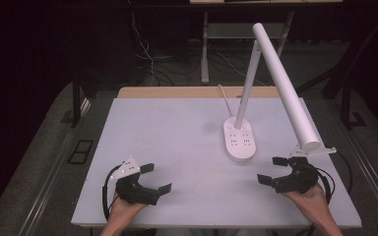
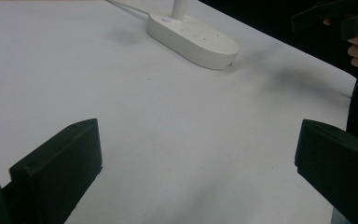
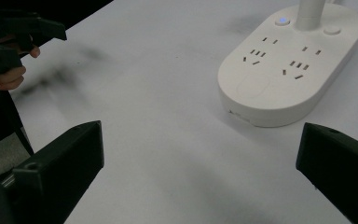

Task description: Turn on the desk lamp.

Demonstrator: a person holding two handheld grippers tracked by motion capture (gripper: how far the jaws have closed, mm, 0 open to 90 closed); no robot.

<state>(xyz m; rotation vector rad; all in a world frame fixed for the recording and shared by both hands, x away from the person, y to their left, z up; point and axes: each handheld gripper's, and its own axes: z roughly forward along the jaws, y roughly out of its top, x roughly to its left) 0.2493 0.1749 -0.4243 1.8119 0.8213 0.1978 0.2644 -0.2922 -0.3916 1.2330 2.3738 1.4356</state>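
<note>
Both my grippers sit low near the front edge of the table (image 1: 177, 123), nothing held. Left gripper (image 1: 155, 178): jaws spread wide, only bare tabletop between them in the left gripper view. Right gripper (image 1: 272, 170): jaws also wide and empty, pointed toward the lamp base (image 1: 240, 140).

The thing to work on looks like the desk lamp: an oval white base with socket outlets on top, a lit blue button (image 3: 283, 21) and a second plain button (image 3: 331, 31) either side of the post (image 1: 246, 88). It stands right of table centre, ahead of my right gripper and well apart from the left. The lamp head (image 1: 285, 83), a long white tube, slants out over my right gripper. A white cord (image 1: 225, 101) runs off the back of the base.

My read: approach stage, no contact yet. The right gripper is nearer, so it's the likely one to go in.

Next move calls for:
- bringing the right gripper forward to the base, tip lined up on a button, or jaws around the post if the job is repositioning
- staying clear of the overhanging head on the way in
- light pressure only; the base may slide on the smooth top, so the left gripper may need to brace it.
</note>
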